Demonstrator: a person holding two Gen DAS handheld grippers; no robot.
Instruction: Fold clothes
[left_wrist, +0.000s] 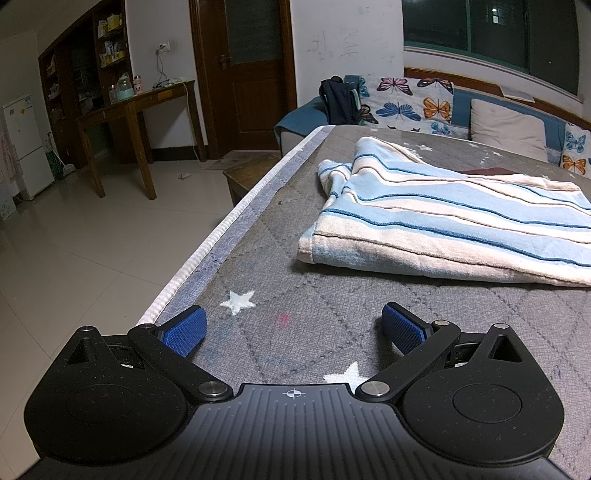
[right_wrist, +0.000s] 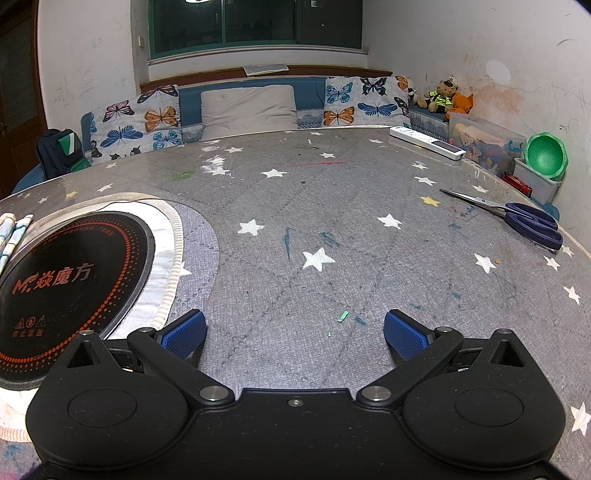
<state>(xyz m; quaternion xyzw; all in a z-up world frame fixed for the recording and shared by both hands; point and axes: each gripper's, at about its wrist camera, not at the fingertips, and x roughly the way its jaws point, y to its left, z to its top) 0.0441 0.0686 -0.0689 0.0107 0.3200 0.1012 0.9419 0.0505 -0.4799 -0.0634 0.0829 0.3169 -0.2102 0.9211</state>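
Left wrist view: the left claw (left_wrist: 291, 326) hangs low over the bench (left_wrist: 280, 236), its blue pads (left_wrist: 184, 330) spread wide with nothing between them. The bench wears a grey quilted cover printed with white stars. Beyond the claw and to its right lies the towel (left_wrist: 443, 221), the cloth to be folded: striped in light blue, cream and dark blue, loosely doubled over, with one rumpled end rising at its far side. It rests flat on the cover, well apart from the claw and near the bench's left edge. Past that edge are a tiled floor, a wooden desk (left_wrist: 140, 107) and a door (left_wrist: 251, 70).

Right wrist view: the right claw (right_wrist: 295, 328) is likewise spread and holds nothing, hovering above bare cover. Left of this claw a round black hotplate (right_wrist: 70, 288) sits in a cutout of the cover. A strip of the striped cloth shows at the hotplate's far left edge. Scissors (right_wrist: 517, 218) with blue handles lie far right of the claw, near the bench rim, and a white remote (right_wrist: 424, 142) lies at the far rim. Behind the bench are butterfly cushions (right_wrist: 147, 118) and a sofa.
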